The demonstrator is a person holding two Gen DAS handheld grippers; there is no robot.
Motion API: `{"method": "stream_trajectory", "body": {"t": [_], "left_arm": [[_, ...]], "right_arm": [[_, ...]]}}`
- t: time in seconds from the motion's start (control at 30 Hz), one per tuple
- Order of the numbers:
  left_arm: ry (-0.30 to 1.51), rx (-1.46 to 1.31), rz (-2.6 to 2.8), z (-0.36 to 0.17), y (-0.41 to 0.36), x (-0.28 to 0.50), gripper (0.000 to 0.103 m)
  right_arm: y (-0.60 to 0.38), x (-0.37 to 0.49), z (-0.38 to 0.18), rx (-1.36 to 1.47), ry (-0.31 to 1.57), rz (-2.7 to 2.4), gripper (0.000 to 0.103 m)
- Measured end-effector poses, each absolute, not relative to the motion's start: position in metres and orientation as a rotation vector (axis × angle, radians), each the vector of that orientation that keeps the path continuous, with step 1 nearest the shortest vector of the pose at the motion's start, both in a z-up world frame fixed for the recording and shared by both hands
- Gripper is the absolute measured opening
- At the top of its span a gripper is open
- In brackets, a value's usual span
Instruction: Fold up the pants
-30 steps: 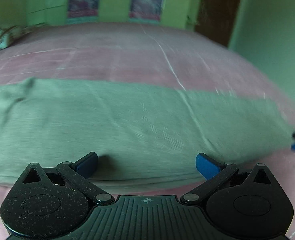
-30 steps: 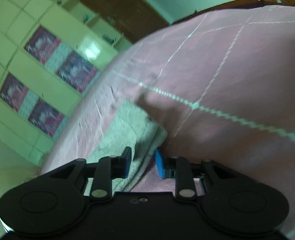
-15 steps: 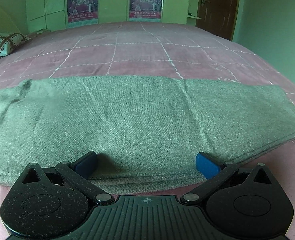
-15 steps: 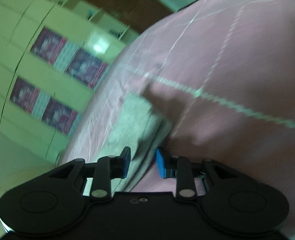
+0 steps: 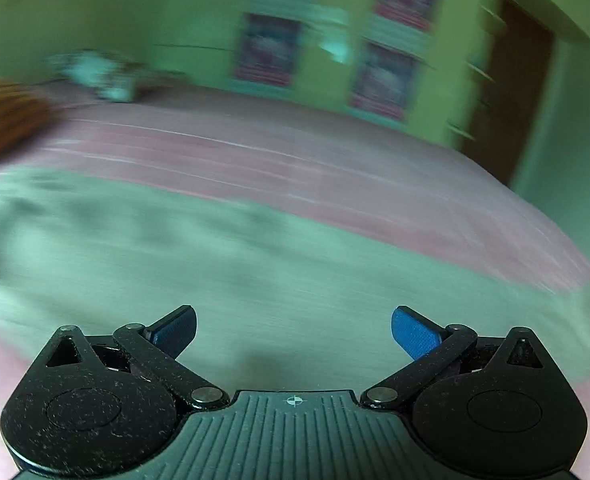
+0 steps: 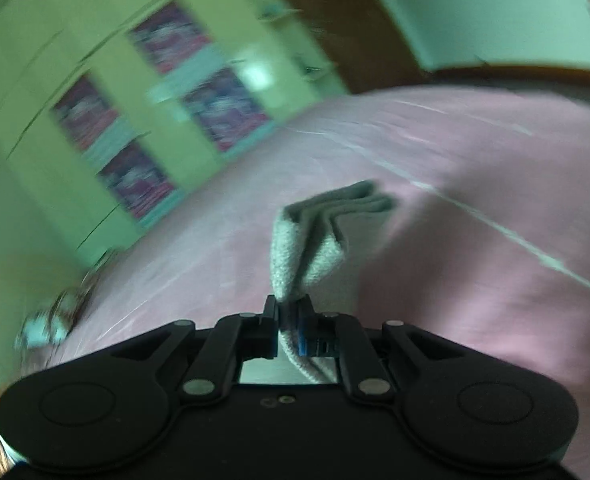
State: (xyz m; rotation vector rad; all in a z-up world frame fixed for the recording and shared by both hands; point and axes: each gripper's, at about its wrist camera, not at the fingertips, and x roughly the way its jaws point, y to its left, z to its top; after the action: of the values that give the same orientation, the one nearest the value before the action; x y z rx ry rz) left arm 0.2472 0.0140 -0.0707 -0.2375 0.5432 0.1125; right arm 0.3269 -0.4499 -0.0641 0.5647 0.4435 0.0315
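The grey-green pants [image 5: 223,264] lie folded lengthwise across the pink bed sheet [image 5: 295,168], blurred by motion in the left wrist view. My left gripper [image 5: 293,330] is open and empty, its blue pads just above the near edge of the pants. My right gripper [image 6: 289,312] is shut on one end of the pants [image 6: 311,236] and holds that end lifted off the pink sheet [image 6: 475,248], with the layered cloth edge pointing away from the camera.
A green wardrobe with posters [image 6: 155,120] stands beyond the bed. A brown door [image 5: 511,96] is at the far right. A patterned pillow [image 5: 99,76] lies at the far left of the bed. A brown object [image 5: 3,116] shows at the left edge.
My right gripper has closed on the end of the pants and lifted it off the sheet. My left gripper has swung leftward over the pants and stays open.
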Motion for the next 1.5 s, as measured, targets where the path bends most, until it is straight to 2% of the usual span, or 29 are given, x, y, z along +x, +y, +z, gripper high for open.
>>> {"method": "stream_trajectory", "body": {"t": [0.17, 0.3, 0.37, 0.4, 0.43, 0.5, 0.6, 0.87, 0.9, 0.93, 0.97, 1.07, 1.17, 1.23, 1.37, 1.4, 1.43, 1.5], "left_arm": [[0.484, -0.304, 0.277, -0.064, 0.134, 0.206, 0.103], [0.464, -0.377, 0.313, -0.08, 0.175, 0.183, 0.103], [0.471, -0.419, 0.311, -0.091, 0.184, 0.183, 0.103], [0.468, -0.427, 0.304, -0.092, 0.186, 0.185, 0.103], [0.454, -0.43, 0.295, -0.092, 0.186, 0.184, 0.103], [0.444, -0.45, 0.277, -0.096, 0.188, 0.184, 0.103], [0.467, -0.444, 0.227, -0.095, 0.175, 0.191, 0.103], [0.577, -0.398, -0.081, -0.09, 0.067, 0.253, 0.103], [0.612, -0.388, -0.092, -0.093, 0.055, 0.264, 0.096], [0.657, -0.38, -0.091, -0.097, 0.045, 0.276, 0.08], [0.709, -0.376, -0.076, -0.103, 0.038, 0.287, 0.074], [0.739, -0.366, -0.055, -0.112, 0.028, 0.299, 0.072], [0.743, -0.389, -0.076, -0.113, 0.028, 0.303, 0.068], [0.736, -0.442, -0.118, -0.116, 0.032, 0.305, 0.057], [0.729, -0.471, -0.151, -0.125, 0.02, 0.314, 0.052], [0.718, -0.496, -0.172, -0.125, 0.017, 0.316, 0.047], [0.701, -0.526, -0.205, -0.122, 0.016, 0.318, 0.036], [0.625, -0.594, -0.278, -0.119, 0.013, 0.312, 0.032]], "right_arm": [[-0.324, 0.344, -0.043, 0.417, 0.444, 0.201, 0.001], [-0.21, 0.334, -0.053, 0.259, 0.493, 0.38, 0.001], [-0.154, 0.326, -0.076, 0.096, 0.559, 0.487, 0.008], [-0.122, 0.328, -0.094, -0.033, 0.708, 0.504, 0.015], [-0.108, 0.32, -0.099, -0.096, 0.723, 0.465, 0.016], [-0.113, 0.293, -0.088, -0.065, 0.589, 0.501, 0.015], [-0.137, 0.285, -0.074, -0.027, 0.577, 0.502, 0.01], [-0.248, 0.279, -0.051, 0.148, 0.485, 0.132, 0.015], [-0.262, 0.278, -0.05, 0.17, 0.481, 0.09, 0.016], [-0.271, 0.282, -0.051, 0.193, 0.494, 0.081, 0.017], [-0.277, 0.285, -0.056, 0.214, 0.511, 0.096, 0.017], [-0.285, 0.278, -0.064, 0.178, 0.515, 0.101, 0.016], [-0.312, 0.271, -0.071, 0.313, 0.521, 0.032, 0.023], [-0.331, 0.267, -0.079, 0.401, 0.535, 0.009, 0.023], [-0.351, 0.262, -0.093, 0.507, 0.569, -0.016, 0.023], [-0.354, 0.26, -0.095, 0.527, 0.569, -0.029, 0.023], [-0.355, 0.26, -0.094, 0.537, 0.562, -0.028, 0.023], [-0.352, 0.262, -0.091, 0.545, 0.536, 0.005, 0.023]]}}
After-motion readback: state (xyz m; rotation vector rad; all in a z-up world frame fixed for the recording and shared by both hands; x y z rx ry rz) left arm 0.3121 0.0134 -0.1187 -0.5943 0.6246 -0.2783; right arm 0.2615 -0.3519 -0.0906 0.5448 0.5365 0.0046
